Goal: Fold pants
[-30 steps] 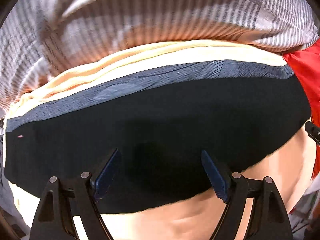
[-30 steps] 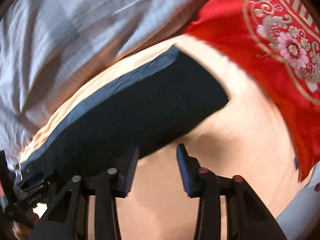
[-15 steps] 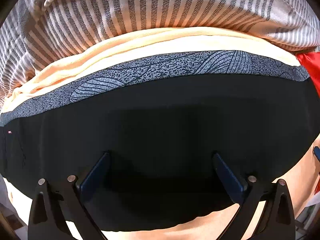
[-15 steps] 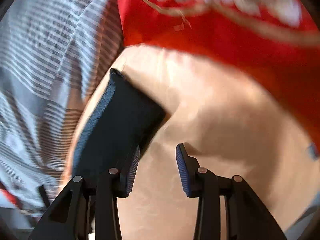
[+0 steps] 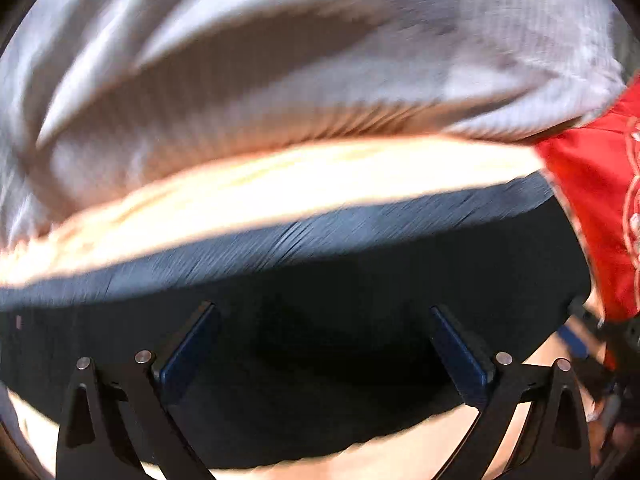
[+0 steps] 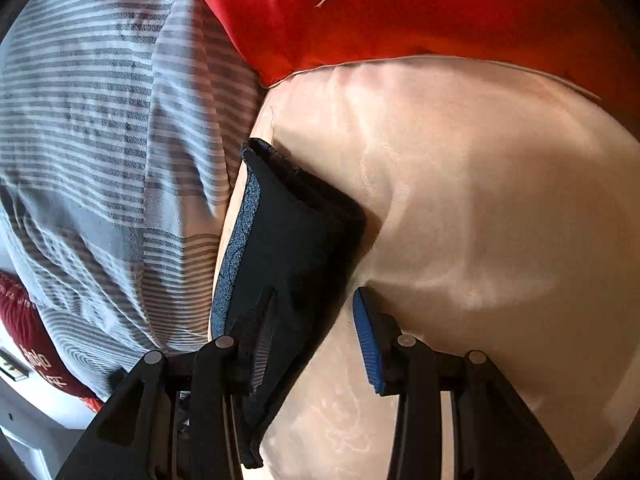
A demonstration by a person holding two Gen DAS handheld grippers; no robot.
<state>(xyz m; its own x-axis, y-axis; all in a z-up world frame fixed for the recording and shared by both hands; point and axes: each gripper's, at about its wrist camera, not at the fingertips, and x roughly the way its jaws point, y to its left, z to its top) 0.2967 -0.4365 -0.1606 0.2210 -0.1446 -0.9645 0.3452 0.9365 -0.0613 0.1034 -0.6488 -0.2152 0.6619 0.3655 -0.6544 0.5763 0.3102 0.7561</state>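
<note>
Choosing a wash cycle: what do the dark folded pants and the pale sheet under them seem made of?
The dark folded pants look like soft matte knit, with a patterned grey waistband; probably cotton blend. The pale peach sheet looks like satin: smooth, glossy highlights.

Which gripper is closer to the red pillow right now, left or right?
Hard to call. The left gripper hangs open over the black pants, red pillow off to its right. The right gripper sits at the pants' end.
</note>
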